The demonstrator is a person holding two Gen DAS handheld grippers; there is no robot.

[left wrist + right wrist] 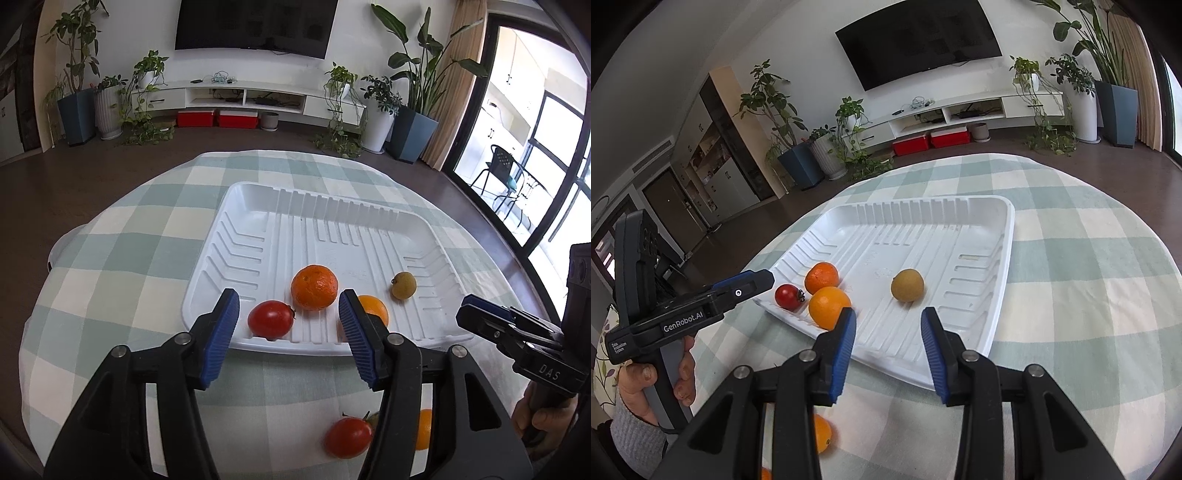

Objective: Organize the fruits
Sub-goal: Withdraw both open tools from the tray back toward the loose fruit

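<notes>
A white ribbed tray lies on the checked tablecloth. It holds a red tomato, a mandarin, an orange and a small yellow-green fruit. A second tomato and another orange lie on the cloth in front of the tray. My left gripper hangs open over the tray's near left corner, holding nothing. My right gripper is open and empty at the tray's near edge.
The round table's checked cloth drops off on every side. A hand grips the left tool's handle. Behind the table are potted plants, a low TV cabinet with red boxes and glass doors on the right.
</notes>
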